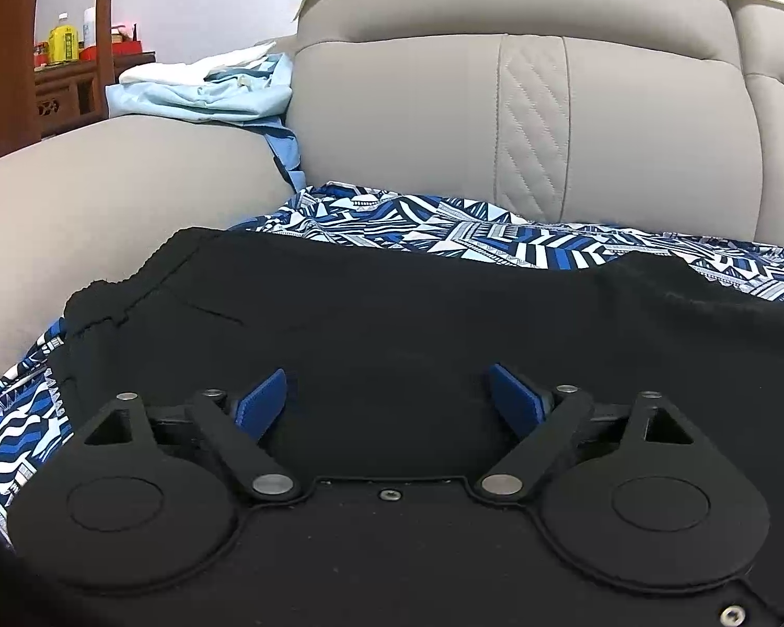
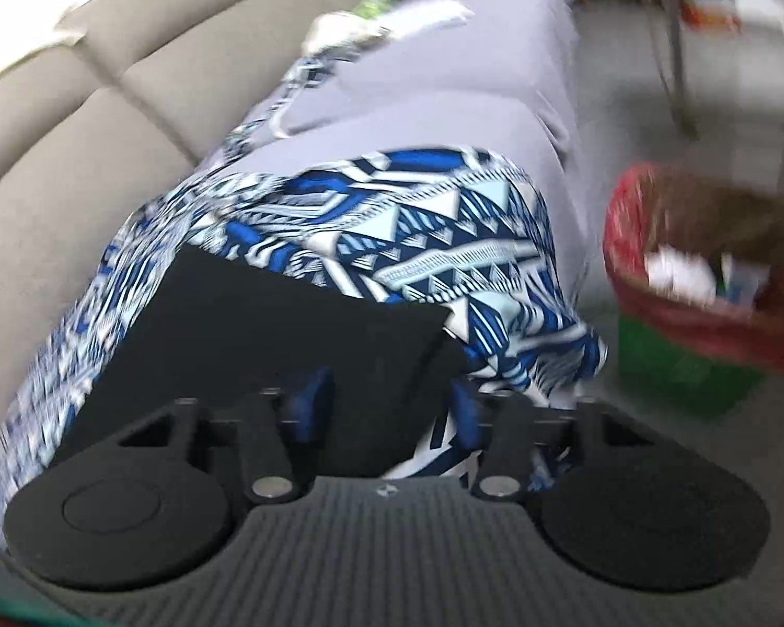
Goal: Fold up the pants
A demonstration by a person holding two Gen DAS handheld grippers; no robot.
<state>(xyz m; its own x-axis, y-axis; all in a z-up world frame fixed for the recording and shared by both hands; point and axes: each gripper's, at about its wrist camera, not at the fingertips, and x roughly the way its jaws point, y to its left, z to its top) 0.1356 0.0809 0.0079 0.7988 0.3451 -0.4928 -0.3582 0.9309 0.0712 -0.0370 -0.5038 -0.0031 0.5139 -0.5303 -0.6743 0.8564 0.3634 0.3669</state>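
Flat black pants (image 1: 392, 324) on patterned cloth (image 1: 496, 235) (sofa), left gripper (image 1: 389, 399) fingers spread, right gripper (image 2: 392, 407) seemingly likewise, blurred.

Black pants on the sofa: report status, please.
Left gripper open, right gripper open, both empty. Black fabric pants flat on blue-white patterned cloth. Nothing in the way.

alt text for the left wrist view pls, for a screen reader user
The open left gripper, blue pads spread apart, hovers low over black pants laid flat on a blue-and-white patterned sheet covering a beige sofa. Light blue and white clothes are heaped on the sofa's armrest at left, with a wooden cabinet holding bottles behind.
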